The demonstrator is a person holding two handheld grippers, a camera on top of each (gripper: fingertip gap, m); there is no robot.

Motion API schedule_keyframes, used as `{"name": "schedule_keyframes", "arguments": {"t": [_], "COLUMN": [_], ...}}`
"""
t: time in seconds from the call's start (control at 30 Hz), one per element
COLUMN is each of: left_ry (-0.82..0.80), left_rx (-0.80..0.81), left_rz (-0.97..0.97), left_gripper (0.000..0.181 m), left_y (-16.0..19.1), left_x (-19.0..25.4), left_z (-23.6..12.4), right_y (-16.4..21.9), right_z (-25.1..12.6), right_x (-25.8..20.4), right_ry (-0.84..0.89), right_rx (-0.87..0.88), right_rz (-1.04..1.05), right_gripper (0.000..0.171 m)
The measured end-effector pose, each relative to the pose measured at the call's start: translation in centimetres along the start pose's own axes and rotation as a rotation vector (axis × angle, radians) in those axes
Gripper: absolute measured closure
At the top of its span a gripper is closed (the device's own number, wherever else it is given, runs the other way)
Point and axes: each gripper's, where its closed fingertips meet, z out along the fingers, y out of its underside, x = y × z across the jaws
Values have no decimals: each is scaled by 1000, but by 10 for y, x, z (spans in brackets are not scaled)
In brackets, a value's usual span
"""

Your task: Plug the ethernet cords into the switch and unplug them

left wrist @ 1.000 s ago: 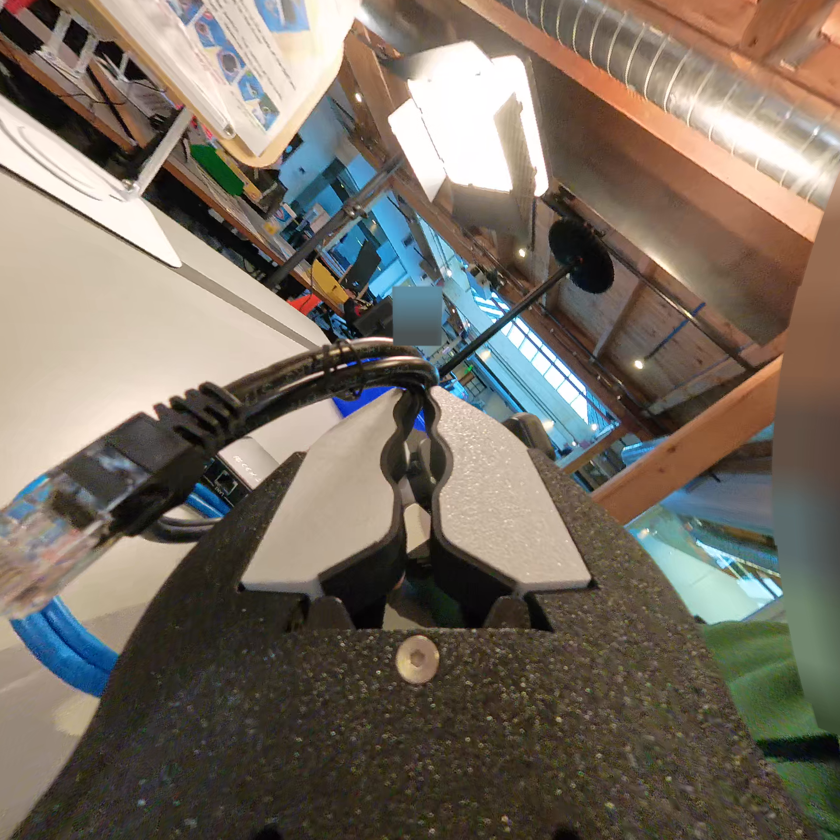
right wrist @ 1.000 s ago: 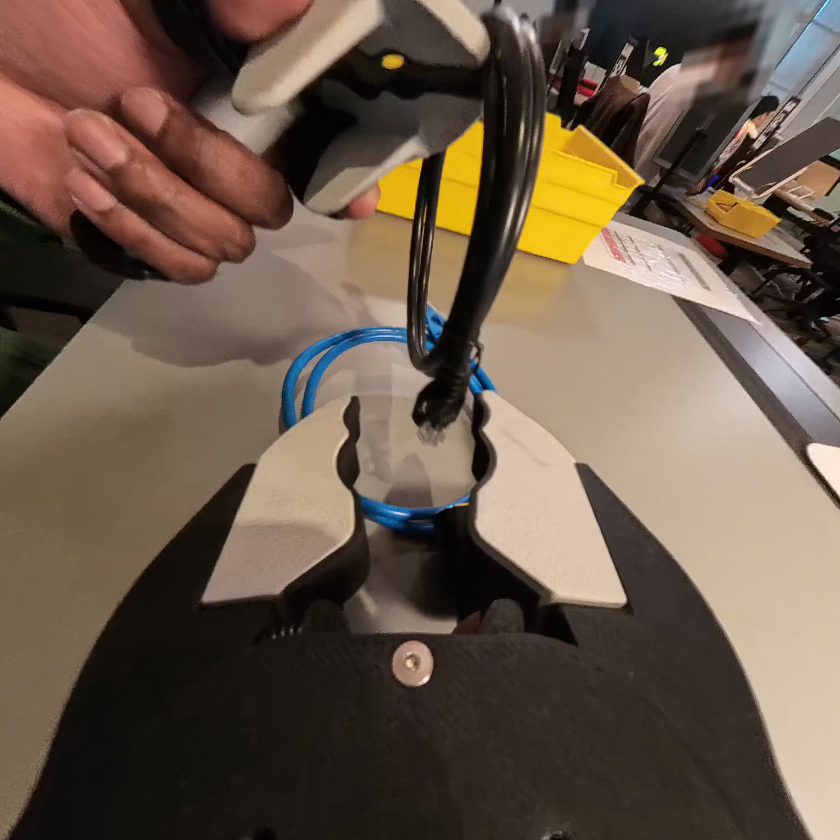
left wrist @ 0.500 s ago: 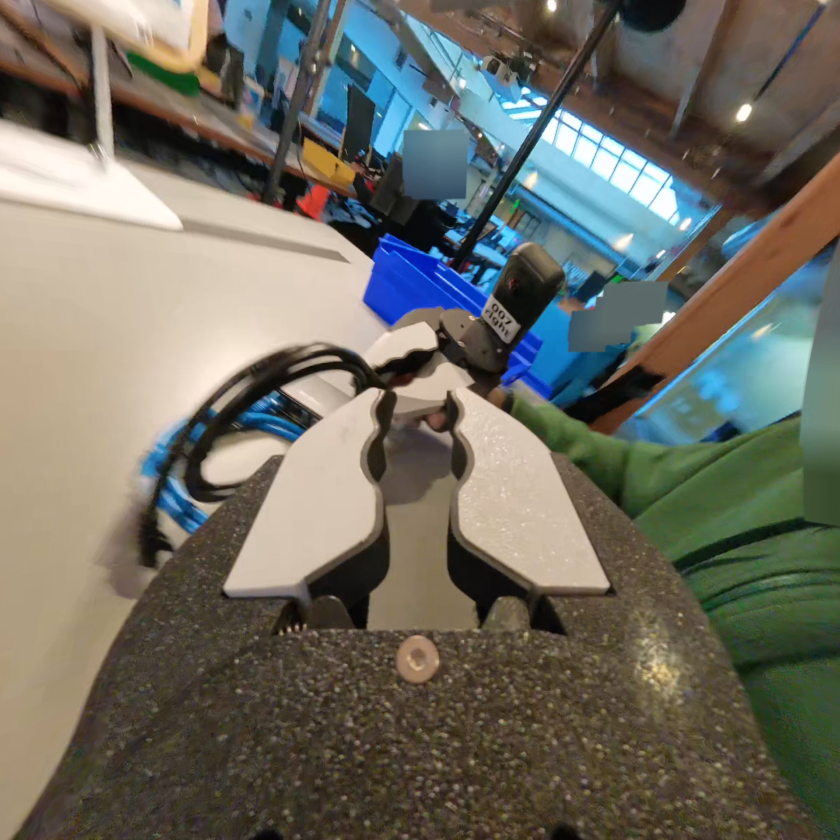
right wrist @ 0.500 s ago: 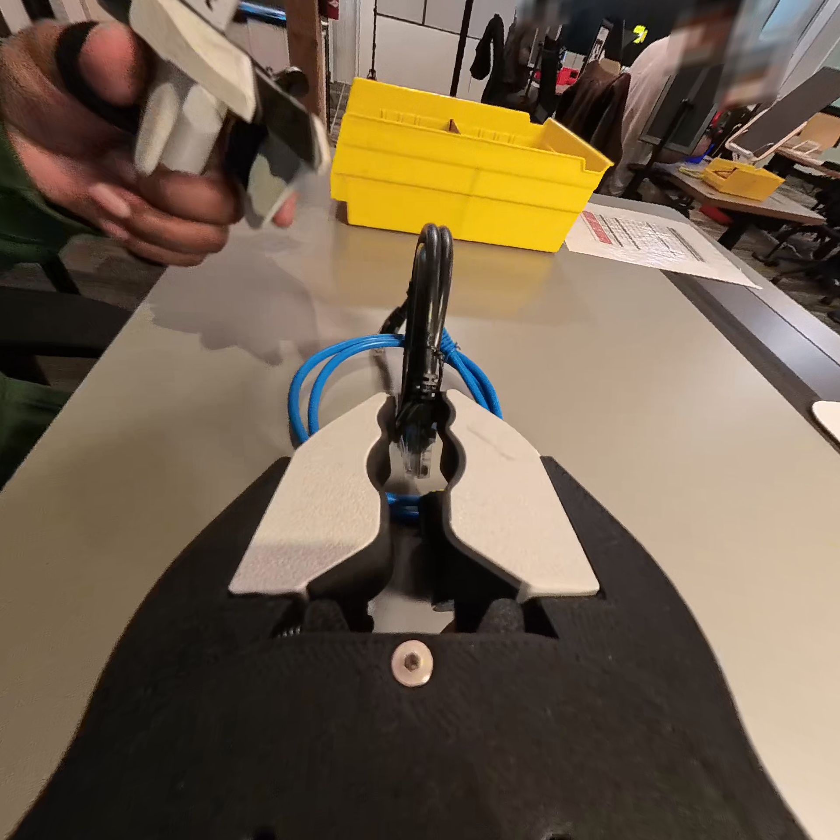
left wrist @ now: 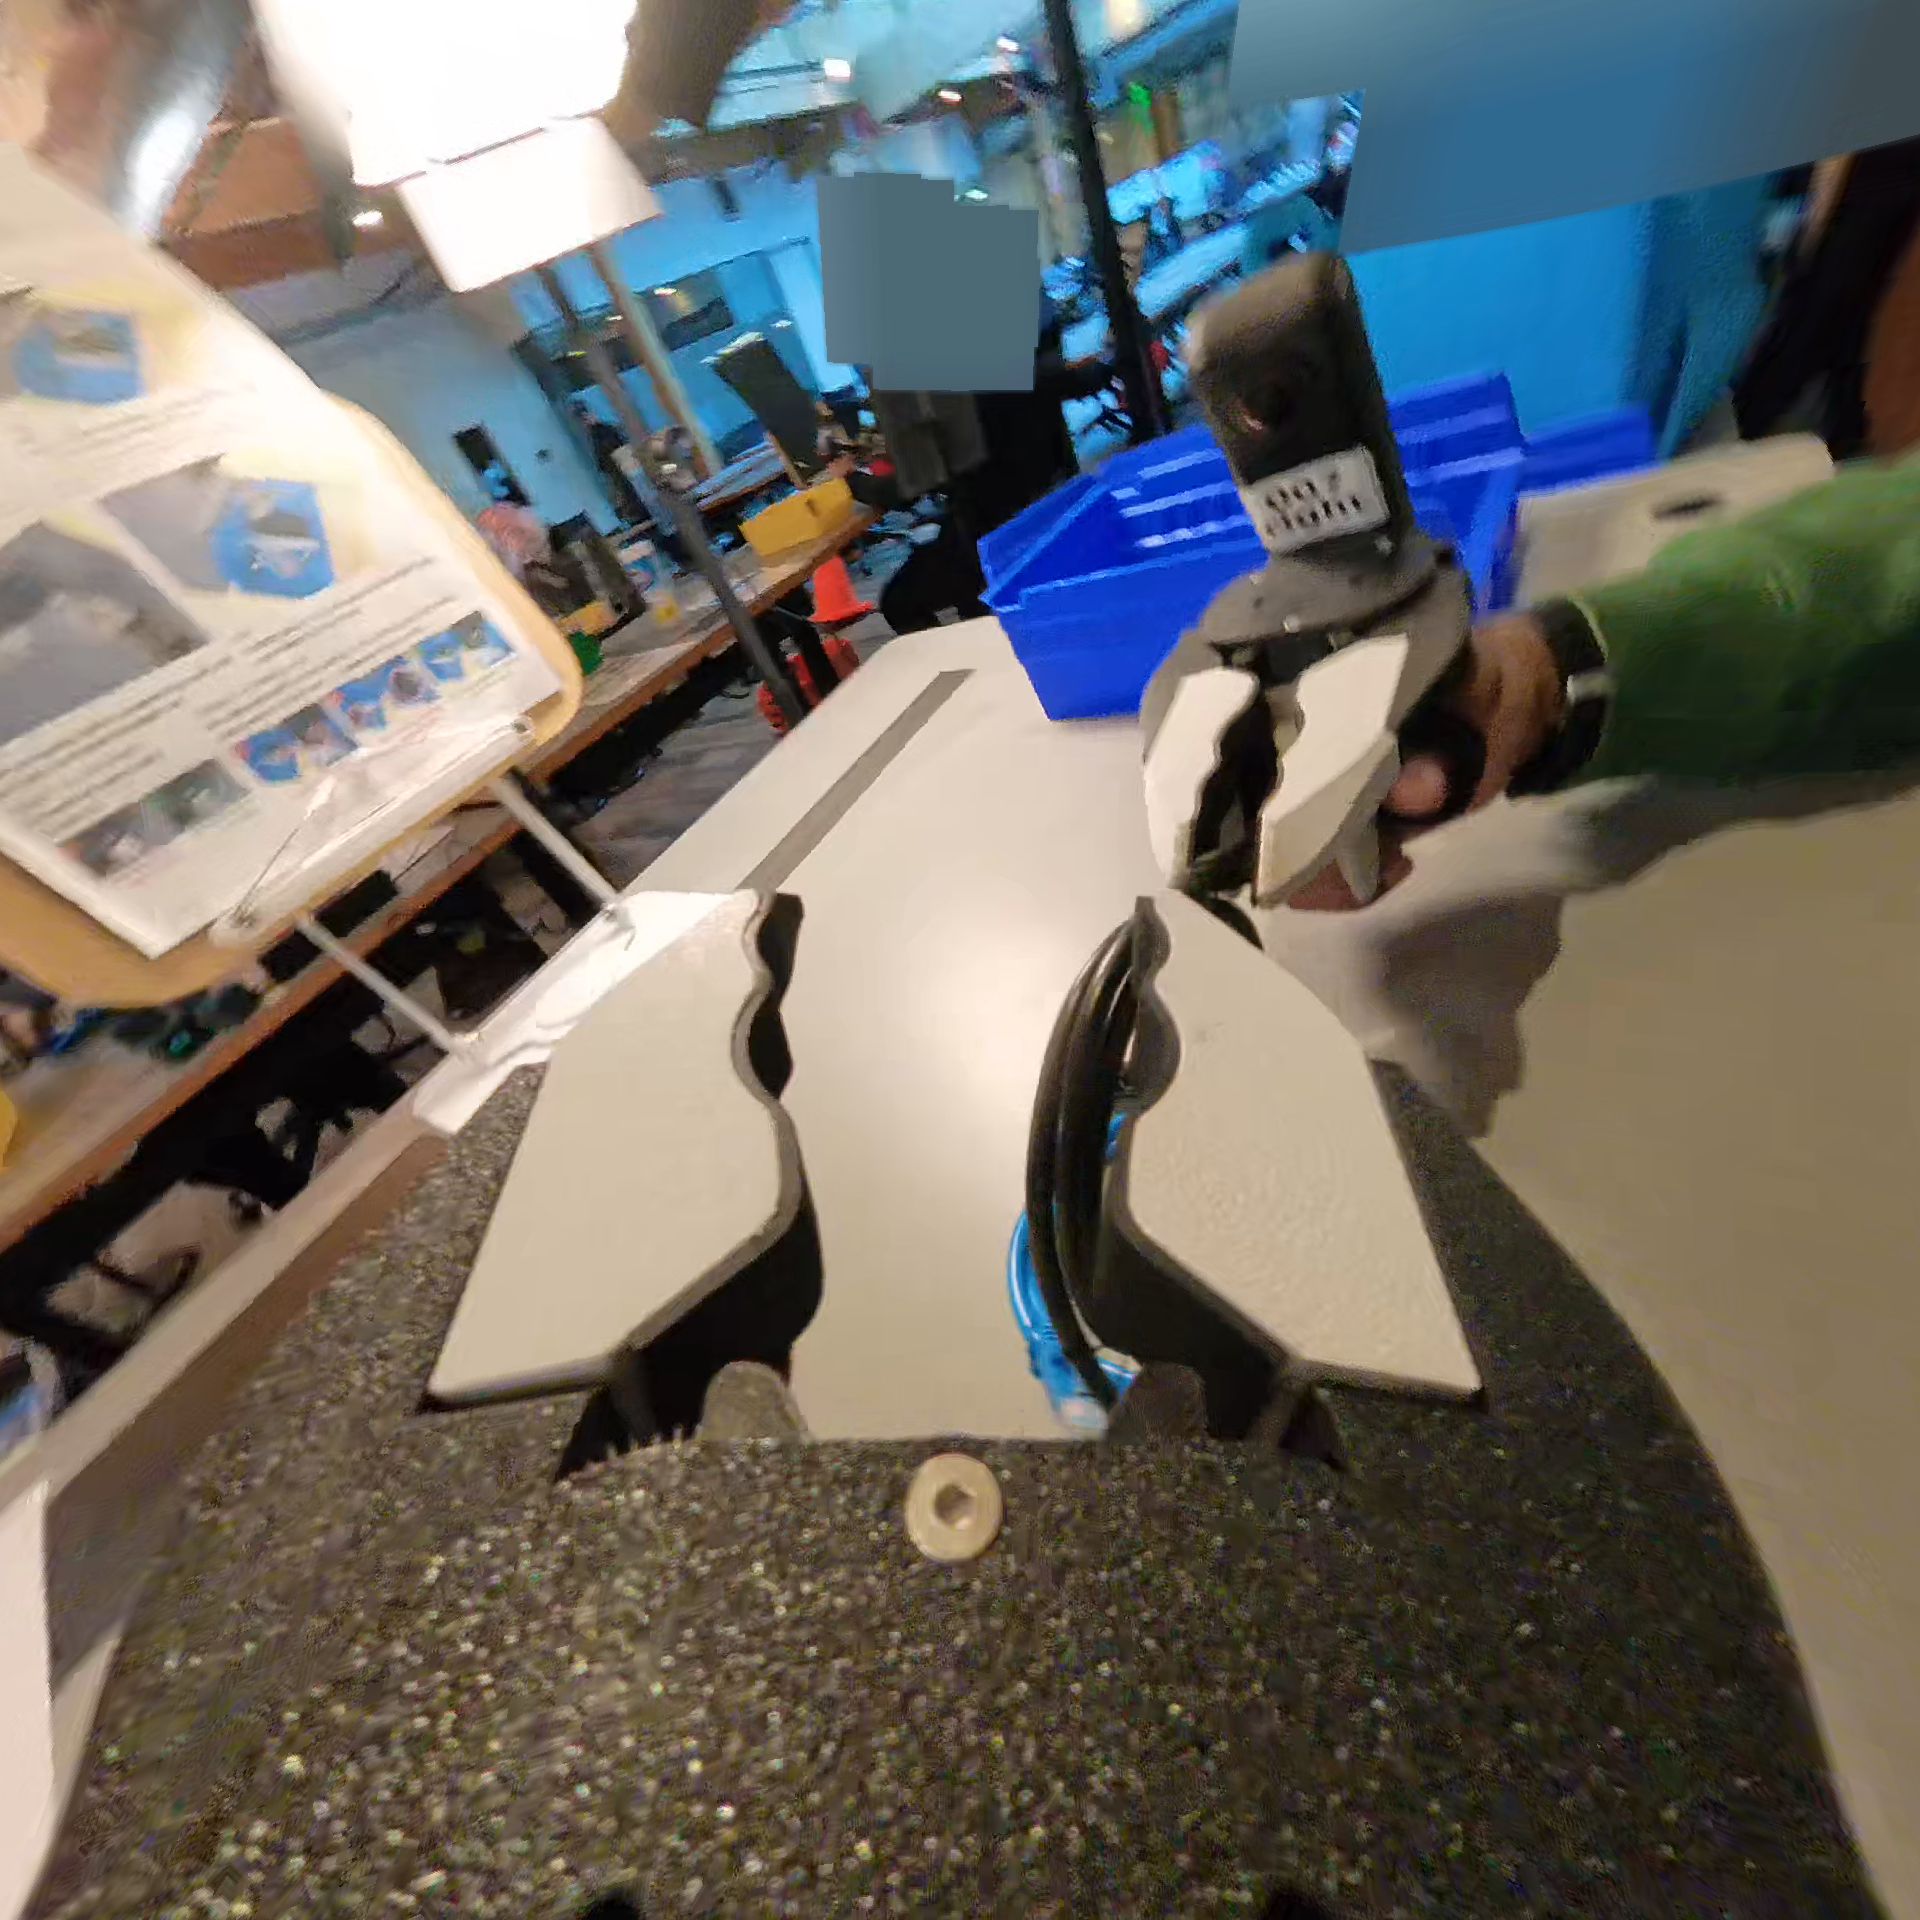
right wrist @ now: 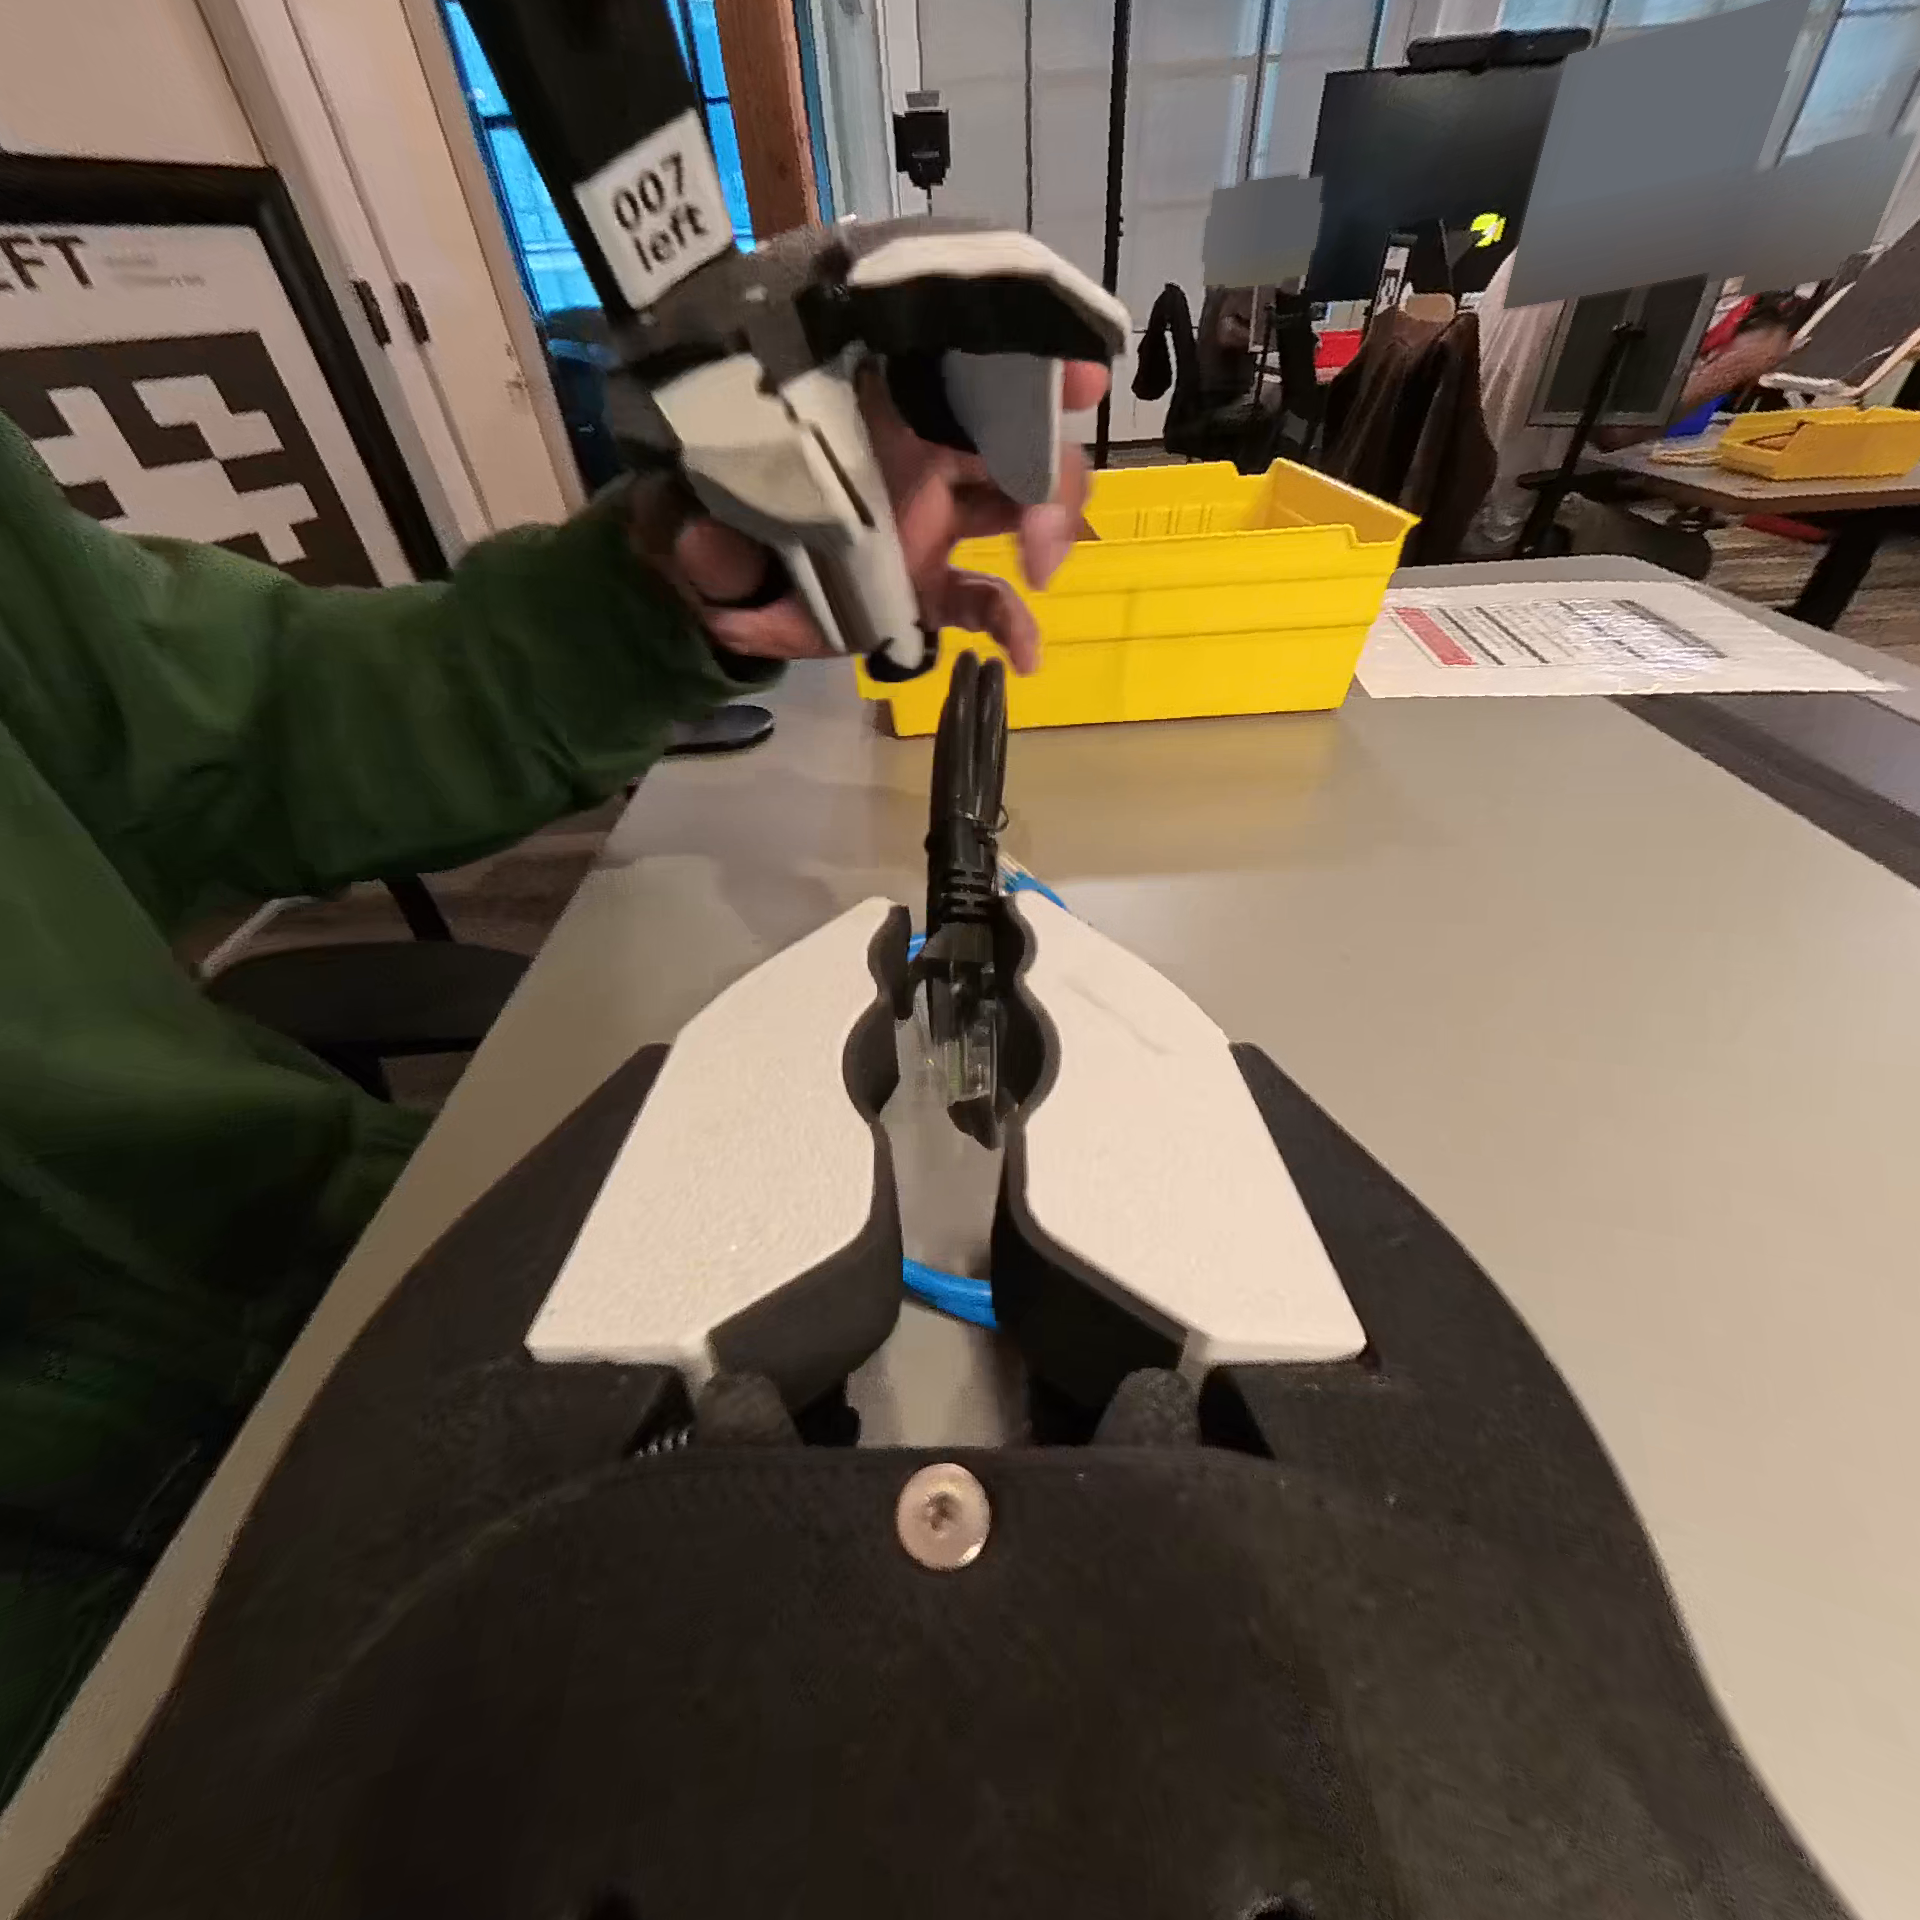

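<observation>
In the right wrist view my right gripper (right wrist: 954, 925) is shut on the plug end of a black ethernet cord (right wrist: 961, 831), whose bundled loop stands up from the jaws. A coiled blue ethernet cord (right wrist: 945, 1294) lies on the grey table (right wrist: 1455, 1039) beneath it. My left gripper (left wrist: 956, 920) is open wide with nothing pressed between its pads. The black cord (left wrist: 1070, 1091) passes along the inner side of its right finger. The left wrist view also shows the right gripper (left wrist: 1247, 790) closed on the cord. The left gripper (right wrist: 883, 416) hovers above the loop. No switch is in view.
A yellow bin (right wrist: 1143, 592) and a printed sheet (right wrist: 1558, 634) sit at the table's far side. Blue bins (left wrist: 1195, 582) stand at the other end. A board with a printed page (left wrist: 260, 623) stands on a stand at the left. A green sleeve (right wrist: 260, 727) reaches in.
My left gripper let go of the black cord's loop, opened wide and swung away. My right gripper closed on the cord's plug end and holds it.
</observation>
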Motion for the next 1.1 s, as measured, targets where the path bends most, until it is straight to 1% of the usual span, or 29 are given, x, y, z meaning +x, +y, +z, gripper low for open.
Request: {"name": "schedule_keyframes", "arguments": {"t": [0.07,0.13,0.2,0.27,0.4,0.47,0.57,0.63,0.73,0.77,0.83,0.87,1.0,1.1], "left_ry": [113,241,329,333,376,357,338,327,286,267,227,206,135,138], "left_rx": [-46,-75,-106,-148,-203,-240,-293,-317,-356,-369,-378,-376,-331,-264], "left_rz": [22,-24,-66,-87,-101,-92,-133,-194,-276,-302,-354,-380,-534,-685], "left_gripper": [123,123,125,129,151,168,170,171,171,171,171,171,172,171], "left_y": [12,23,33,42,51,54,57,54,49,48,42,38,23,23], "left_x": [11,25,36,37,47,47,48,48,42,39,32,28,15,22], "left_z": [13,23,27,31,31,31,29,28,27,27,24,22,6,-4], "right_y": [-3,-7,-10,-11,-11,-10,-11,-14,-16,-17,-15,-12,-12,-15], "right_z": [-1,-3,-4,-6,-4,-3,-3,-3,-2,-3,-4,-5,-12,-14], "right_x": [-3,-4,-3,-2,1,1,3,6,14,16,23,25,28,25], "right_ry": [-28,-45,-48,-44,-44,-44,-34,-19,38,59,116,130,150,159], "right_rx": [24,51,72,85,103,108,121,143,164,170,151,133,136,128], "right_rz": [28,51,67,79,112,121,130,141,130,106,60,45,-5,-80], "right_gripper": [156,156,156,157,156,157,157,157,157,154,132,125,117,113]}}
